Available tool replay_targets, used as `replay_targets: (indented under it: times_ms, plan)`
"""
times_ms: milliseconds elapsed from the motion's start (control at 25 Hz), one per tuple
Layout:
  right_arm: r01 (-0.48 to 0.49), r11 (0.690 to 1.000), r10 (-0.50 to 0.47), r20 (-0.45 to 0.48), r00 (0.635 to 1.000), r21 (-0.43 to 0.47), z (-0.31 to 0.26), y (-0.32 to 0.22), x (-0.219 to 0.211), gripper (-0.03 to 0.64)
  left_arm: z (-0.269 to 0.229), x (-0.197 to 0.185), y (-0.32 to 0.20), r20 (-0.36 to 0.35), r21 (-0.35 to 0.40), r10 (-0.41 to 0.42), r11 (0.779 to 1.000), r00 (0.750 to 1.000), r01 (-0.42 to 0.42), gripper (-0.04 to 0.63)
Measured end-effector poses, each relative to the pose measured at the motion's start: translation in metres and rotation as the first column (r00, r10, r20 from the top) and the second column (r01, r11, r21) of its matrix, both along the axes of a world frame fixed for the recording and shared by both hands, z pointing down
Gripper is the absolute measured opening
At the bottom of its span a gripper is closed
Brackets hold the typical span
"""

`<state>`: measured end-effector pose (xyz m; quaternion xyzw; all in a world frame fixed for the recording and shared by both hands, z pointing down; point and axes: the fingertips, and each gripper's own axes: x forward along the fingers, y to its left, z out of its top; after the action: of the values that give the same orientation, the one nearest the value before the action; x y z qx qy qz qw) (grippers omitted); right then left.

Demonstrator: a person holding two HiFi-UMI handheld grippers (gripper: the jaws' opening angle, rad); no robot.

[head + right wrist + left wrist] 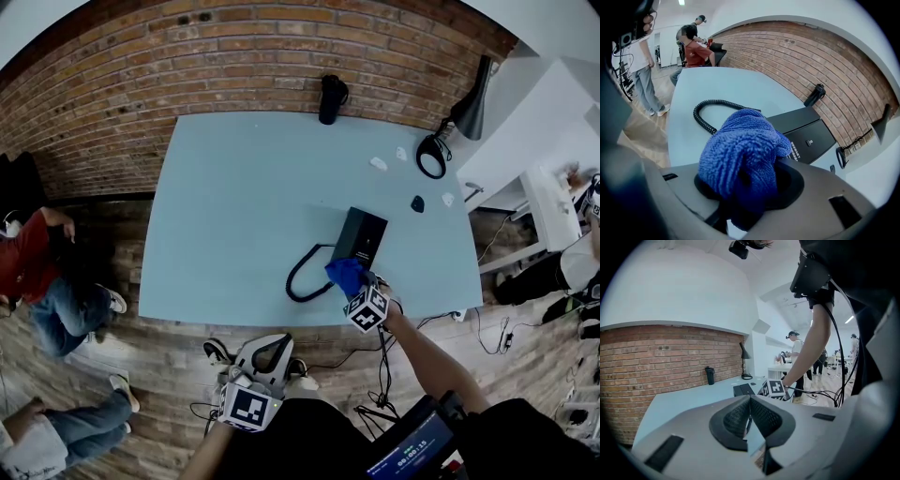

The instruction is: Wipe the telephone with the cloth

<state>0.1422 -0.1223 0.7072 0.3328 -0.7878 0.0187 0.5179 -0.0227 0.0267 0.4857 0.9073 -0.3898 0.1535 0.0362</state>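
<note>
Blue cloth sits bunched in the clamped jaws of the right gripper, at the near end of the black telephone. The left gripper, jaws together and empty, hangs well short of the telephone. Beyond the telephone stands a black mug, its contents unseen.

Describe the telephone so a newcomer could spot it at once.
Find the blue table by the brick wall. Toward its front right lies the telephone, a flat black box. It alone trails a coiled cord, a blue cloth at its near end.
</note>
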Motion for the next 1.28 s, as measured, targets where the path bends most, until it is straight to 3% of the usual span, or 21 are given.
replay_targets:
  times_ms: [120,200,320,440,520,720,840,1160,1280]
  plan:
    - [-0.025,0.998,0.029,0.066,0.997,-0.051,0.000,0.003,-0.002,0.190,-0.001,0.000,0.001,0.000,0.002,-0.003,1.000,1.000,0.003,0.014]
    - [0.005,0.986,0.018,0.136,0.991,-0.165,0.000,0.018,-0.008,0.192,-0.001,-0.001,0.002,-0.001,-0.002,-0.003,1.000,1.000,0.003,0.014]
    - [0.178,0.922,-0.111,0.205,0.972,-0.344,0.002,0.056,-0.022,0.202,-0.001,-0.003,0.005,-0.002,-0.007,-0.001,1.000,1.000,0.001,0.014]
    - [0.328,0.873,-0.278,0.184,0.943,-0.361,-0.006,0.064,-0.022,0.206,0.000,-0.006,0.006,-0.007,-0.013,0.001,1.000,1.000,-0.001,0.014]
    - [0.350,0.876,-0.310,0.170,0.935,-0.331,-0.018,0.042,-0.017,0.206,0.001,-0.009,0.006,-0.008,-0.014,0.001,1.000,1.000,-0.002,0.014]
    - [0.265,0.953,-0.258,0.071,0.964,-0.146,-0.070,-0.053,0.010,0.207,0.004,-0.010,0.007,-0.006,-0.050,-0.007,0.999,1.000,0.006,0.014]
    - [0.195,0.979,-0.194,0.022,0.981,-0.058,-0.092,-0.101,0.030,0.209,0.005,-0.010,0.006,-0.002,-0.058,-0.014,0.998,1.000,0.014,0.014]
    - [0.065,0.989,-0.045,-0.149,0.988,0.132,-0.099,-0.157,0.067,0.211,0.007,-0.020,0.002,0.009,-0.048,-0.039,0.998,0.999,0.039,0.014]
    - [0.050,0.986,-0.020,-0.186,0.982,0.158,-0.096,-0.162,0.079,0.212,0.006,-0.020,-0.001,0.003,-0.031,-0.039,0.999,0.999,0.039,0.014]
